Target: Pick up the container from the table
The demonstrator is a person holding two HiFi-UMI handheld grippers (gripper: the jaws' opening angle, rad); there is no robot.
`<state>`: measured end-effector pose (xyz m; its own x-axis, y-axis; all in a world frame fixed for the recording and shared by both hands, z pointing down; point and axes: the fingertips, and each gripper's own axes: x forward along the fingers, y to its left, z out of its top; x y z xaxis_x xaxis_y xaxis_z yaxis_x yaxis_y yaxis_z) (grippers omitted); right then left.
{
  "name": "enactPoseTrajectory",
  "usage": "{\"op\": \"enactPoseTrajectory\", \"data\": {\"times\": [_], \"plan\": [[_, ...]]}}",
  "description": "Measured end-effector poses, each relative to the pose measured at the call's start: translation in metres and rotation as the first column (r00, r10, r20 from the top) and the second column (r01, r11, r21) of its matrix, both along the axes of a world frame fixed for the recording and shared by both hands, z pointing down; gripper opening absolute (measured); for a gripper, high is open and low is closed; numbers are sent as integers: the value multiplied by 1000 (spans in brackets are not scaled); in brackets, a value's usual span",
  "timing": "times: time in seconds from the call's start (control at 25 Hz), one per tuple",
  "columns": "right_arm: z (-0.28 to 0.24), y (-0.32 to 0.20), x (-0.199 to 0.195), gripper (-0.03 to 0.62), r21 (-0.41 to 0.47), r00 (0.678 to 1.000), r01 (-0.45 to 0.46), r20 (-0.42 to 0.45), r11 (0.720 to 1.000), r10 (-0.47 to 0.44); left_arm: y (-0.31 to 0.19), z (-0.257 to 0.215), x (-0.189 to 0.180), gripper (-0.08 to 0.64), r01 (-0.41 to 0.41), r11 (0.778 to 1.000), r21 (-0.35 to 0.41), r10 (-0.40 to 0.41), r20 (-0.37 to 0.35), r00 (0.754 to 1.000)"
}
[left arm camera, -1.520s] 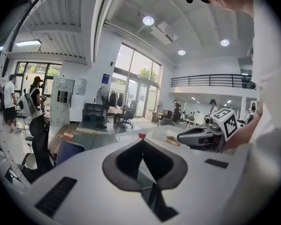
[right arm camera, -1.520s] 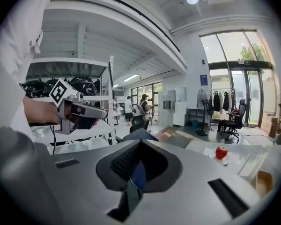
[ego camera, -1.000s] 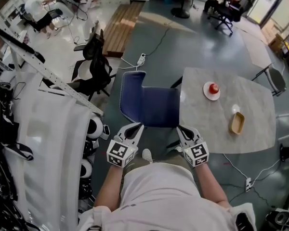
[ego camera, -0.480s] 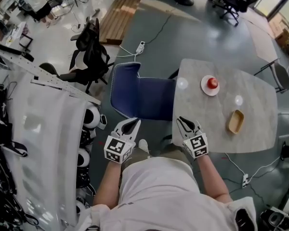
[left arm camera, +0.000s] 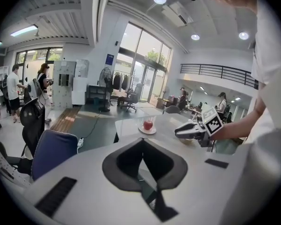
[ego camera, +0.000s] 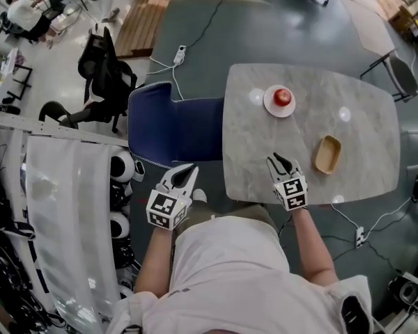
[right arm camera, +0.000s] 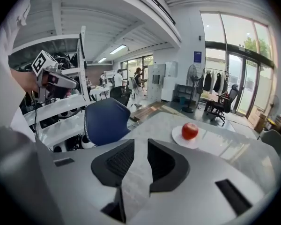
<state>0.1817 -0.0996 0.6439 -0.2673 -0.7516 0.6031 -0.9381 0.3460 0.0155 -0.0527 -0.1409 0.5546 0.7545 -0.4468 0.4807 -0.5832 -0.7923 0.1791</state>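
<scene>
As the table (ego camera: 265,145) bears the container (ego camera: 327,154) toward its right side, near the right gripper (ego camera: 277,161), the reach looks under way. The right jaws are opening on nothing, and the left gripper (ego camera: 187,175) is clenched empty off the table. Next, the right jaws need to straddle the container's rim.

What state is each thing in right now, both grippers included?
Container: upright on the table, looks empty, untouched.
Apple: resting on the plate.
Chair: unoccupied, at the table's edge.
Left gripper: jaws together, nothing held, off the table.
Right gripper: jaws opening, nothing between them, over the table, short of the container.
</scene>
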Motion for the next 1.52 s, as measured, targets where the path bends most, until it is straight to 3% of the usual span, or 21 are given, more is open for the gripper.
{"op": "enactPoseTrajectory", "data": {"times": [0.44, 0.84, 1.12, 1.52], "plan": [[66, 58, 149, 170, -121, 981, -185, -82, 975, 176, 20, 35, 109, 2, -89, 995, -46, 93, 103, 990], [106, 94, 216, 192, -170, 967, -233, -146, 957, 210, 48, 51, 172, 2, -153, 983, -103, 168, 148, 975], [139, 104, 232, 196, -223, 961, -189, -241, 956, 134, 55, 54, 181, 2, -148, 982, -114, 166, 167, 972], [176, 107, 239, 178, -361, 935, -168, -353, 918, 32, 49, 49, 160, 2, -66, 991, -114, 84, 165, 983]]}}
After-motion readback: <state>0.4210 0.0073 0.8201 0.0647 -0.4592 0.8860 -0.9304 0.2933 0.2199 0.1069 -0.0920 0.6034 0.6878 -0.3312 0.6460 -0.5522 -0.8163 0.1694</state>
